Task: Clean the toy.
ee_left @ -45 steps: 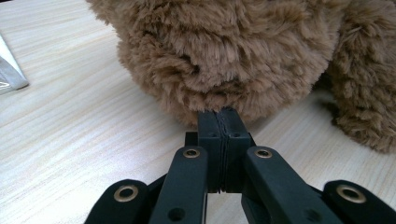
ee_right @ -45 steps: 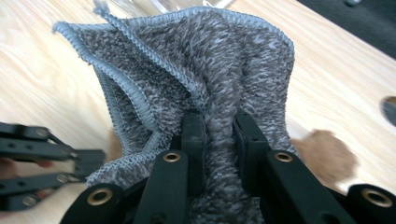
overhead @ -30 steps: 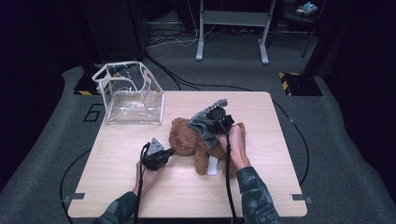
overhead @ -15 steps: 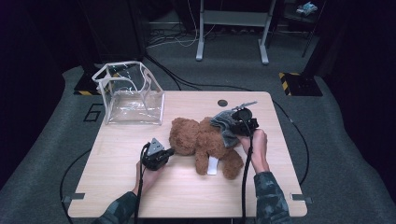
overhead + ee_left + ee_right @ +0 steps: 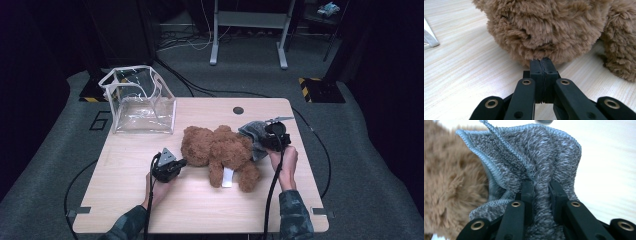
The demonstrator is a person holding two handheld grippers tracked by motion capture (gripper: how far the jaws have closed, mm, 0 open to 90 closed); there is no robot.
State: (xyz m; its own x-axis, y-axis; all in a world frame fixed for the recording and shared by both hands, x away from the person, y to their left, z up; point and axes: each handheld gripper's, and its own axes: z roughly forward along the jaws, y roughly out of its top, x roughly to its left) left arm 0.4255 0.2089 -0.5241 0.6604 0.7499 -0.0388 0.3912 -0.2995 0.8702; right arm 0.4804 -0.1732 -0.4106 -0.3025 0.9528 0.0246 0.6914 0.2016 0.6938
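Note:
A brown teddy bear (image 5: 220,150) lies in the middle of the wooden table (image 5: 200,215). My left gripper (image 5: 172,167) rests at the bear's left. In the left gripper view it (image 5: 543,61) is shut, pads flush together, tips touching the bear's fur (image 5: 544,30); whether fur is pinched I cannot tell. At the bear's right, my right gripper (image 5: 274,136) is shut on a bunched grey knitted cloth (image 5: 252,134). The right gripper view shows the cloth (image 5: 534,157) squeezed between that gripper's jaws (image 5: 541,186), with brown fur (image 5: 451,185) at its left.
A clear plastic bag (image 5: 139,100) with white edging stands open at the table's back left. A dark round hole (image 5: 238,110) sits near the back edge. A white tag (image 5: 227,177) hangs at the bear's underside. Cables trail off the front edge.
My right gripper has carried the grey cloth to the right, from over the bear to the table beside it. The left gripper and the bear have stayed put.

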